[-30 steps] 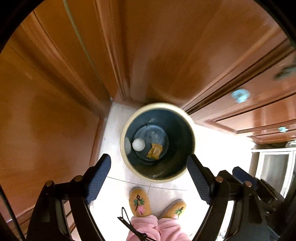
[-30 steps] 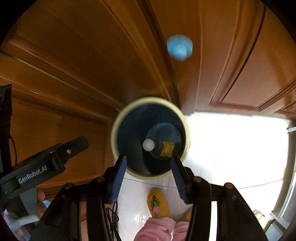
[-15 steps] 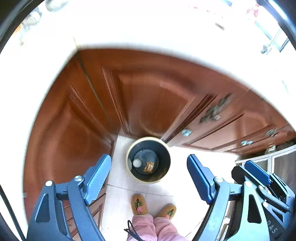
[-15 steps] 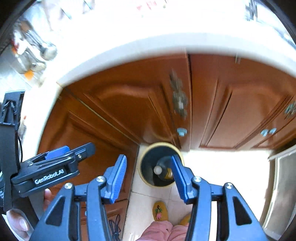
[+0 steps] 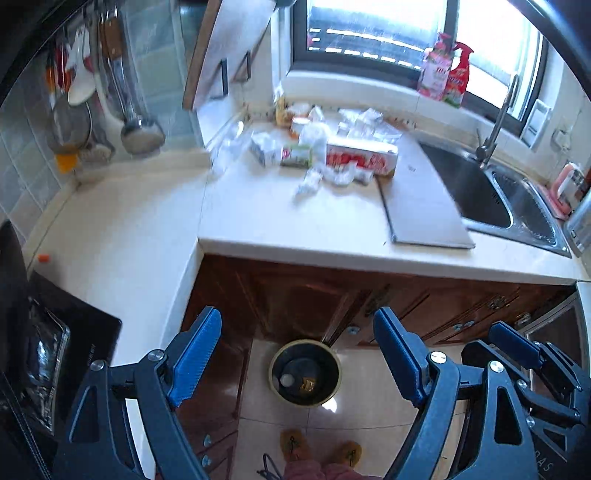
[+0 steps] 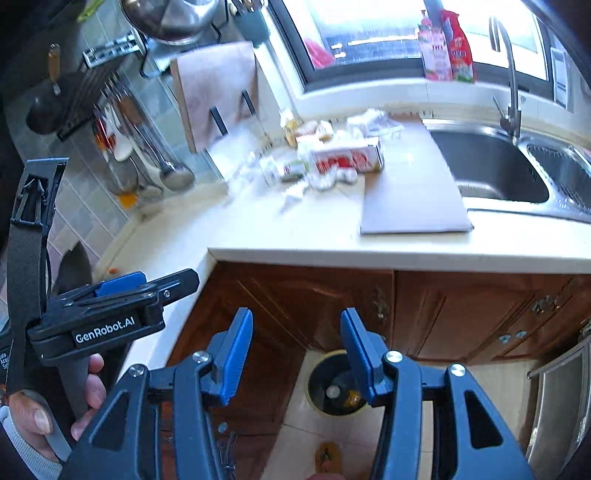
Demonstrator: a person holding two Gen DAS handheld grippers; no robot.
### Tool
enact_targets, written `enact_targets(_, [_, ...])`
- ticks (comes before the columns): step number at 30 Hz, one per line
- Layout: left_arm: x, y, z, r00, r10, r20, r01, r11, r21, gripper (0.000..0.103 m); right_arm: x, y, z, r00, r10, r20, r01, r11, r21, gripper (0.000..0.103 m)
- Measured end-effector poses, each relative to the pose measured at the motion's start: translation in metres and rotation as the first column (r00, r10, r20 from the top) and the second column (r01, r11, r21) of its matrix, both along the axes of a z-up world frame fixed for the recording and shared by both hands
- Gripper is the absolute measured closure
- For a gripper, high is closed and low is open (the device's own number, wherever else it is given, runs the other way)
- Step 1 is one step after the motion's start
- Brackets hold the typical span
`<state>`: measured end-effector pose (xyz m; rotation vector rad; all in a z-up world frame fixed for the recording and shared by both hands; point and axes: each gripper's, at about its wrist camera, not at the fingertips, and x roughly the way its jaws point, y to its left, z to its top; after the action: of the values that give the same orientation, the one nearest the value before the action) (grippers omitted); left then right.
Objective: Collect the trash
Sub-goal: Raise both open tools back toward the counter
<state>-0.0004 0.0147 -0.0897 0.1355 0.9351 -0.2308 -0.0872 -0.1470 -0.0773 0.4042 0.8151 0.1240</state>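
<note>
Daylight from window [image 5: 373, 33] far beyond jaws; panes blown out white in both views. Pale surface [image 5: 280, 221] ahead of jaws bright, near overexposed. Glare patch on floor tiles [image 5: 332, 406] just below right jaw, beside bin [image 5: 304, 373]. Cabinet doors [image 6: 461, 314] under surface in shade, dim. Trash pile [image 5: 332, 147] well ahead of jaws smeared by motion blur, labels unreadable. Jaws sharp. Strong fisheye bending: surface edge bowed, black vignette in corners. Hanging utensils [image 5: 110, 92] up left of jaws soft, streaked.
</note>
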Motion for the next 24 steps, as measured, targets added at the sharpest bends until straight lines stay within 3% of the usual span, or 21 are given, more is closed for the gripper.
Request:
enact_targets(6, [-0.004, -0.015, 0.043, 0.996, -0.033, 0.080, 0.033, 0.999, -0.003, 0.019, 0.000, -0.009, 0.035, 0.998, -0.033, 0.062, 0.034, 0.999, -0.022, 0.053])
enact_targets(13, [-0.003, -0.032, 0.085, 0.981, -0.091, 0.169, 0.094, 0.995, -0.010, 0.011, -0.002, -0.026, 0.072, 0.987, -0.098, 0.124, 0.103, 0.994, -0.031, 0.053])
enact_targets(19, [0.013, -0.043, 0.107, 0.969, -0.123, 0.216, 0.132, 0.991, -0.027, 0.004, 0.007, -0.040, 0.099, 0.977, -0.139, 0.162, 0.152, 0.986, -0.067, 0.053])
enact_targets(24, [0.043, -0.048, 0.107, 0.964, -0.142, 0.226, 0.155, 0.987, -0.039, 0.002, 0.022, -0.049, 0.114, 0.975, -0.150, 0.162, 0.170, 0.979, -0.115, 0.048])
